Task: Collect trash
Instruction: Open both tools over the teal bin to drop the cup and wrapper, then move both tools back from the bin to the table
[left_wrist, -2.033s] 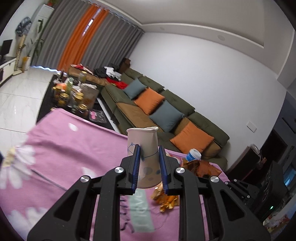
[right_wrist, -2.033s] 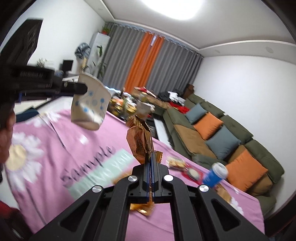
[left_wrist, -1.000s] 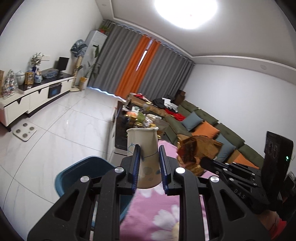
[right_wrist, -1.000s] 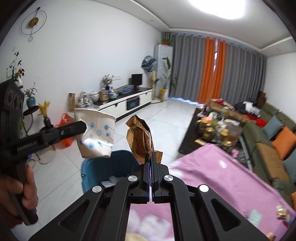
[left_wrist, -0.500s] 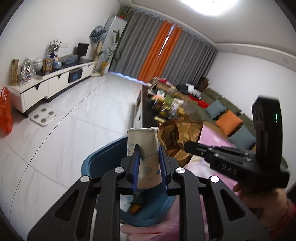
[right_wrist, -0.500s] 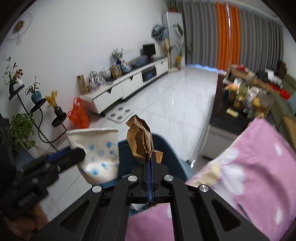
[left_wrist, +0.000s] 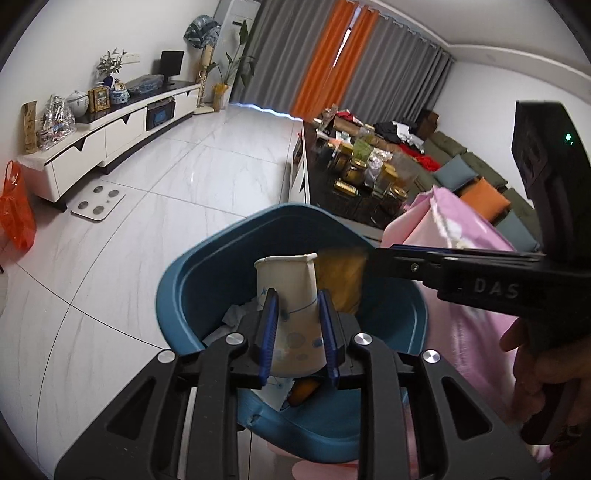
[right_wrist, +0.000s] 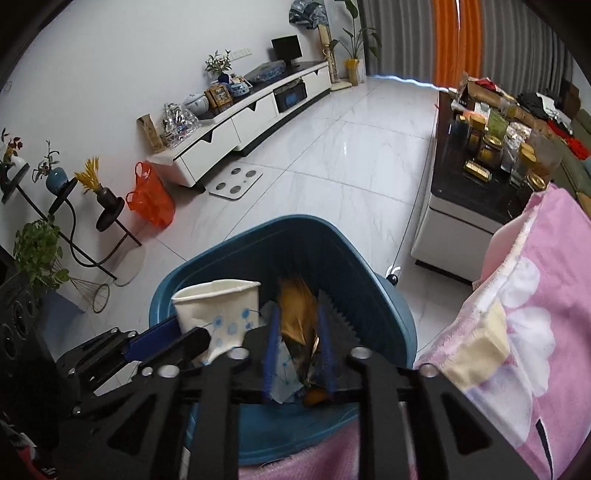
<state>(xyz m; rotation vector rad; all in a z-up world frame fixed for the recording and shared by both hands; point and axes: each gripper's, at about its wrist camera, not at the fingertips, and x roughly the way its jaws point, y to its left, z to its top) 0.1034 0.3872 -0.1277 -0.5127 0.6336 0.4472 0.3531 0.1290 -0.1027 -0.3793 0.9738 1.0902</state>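
I had the left tool (left_wrist: 297, 332) clenched on the paper cup (left_wrist: 291, 291) over the blue bin (left_wrist: 177, 295), my right tool (right_wrist: 297, 350) released, its brown wrapper (right_wrist: 297, 314) loose between the jaws, the pink-covered counter (right_wrist: 535, 314) at three o'clock.

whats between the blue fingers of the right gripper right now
The gold snack wrapper, dropping loose between the open fingers of the right gripper over the blue bin, per the right wrist view.

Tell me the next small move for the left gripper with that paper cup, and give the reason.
Probably open the left gripper and drop the paper cup. The cup is pinched between its fingers directly over the open blue bin, and the right gripper has spread open, the brown wrapper blurred between its fingers.
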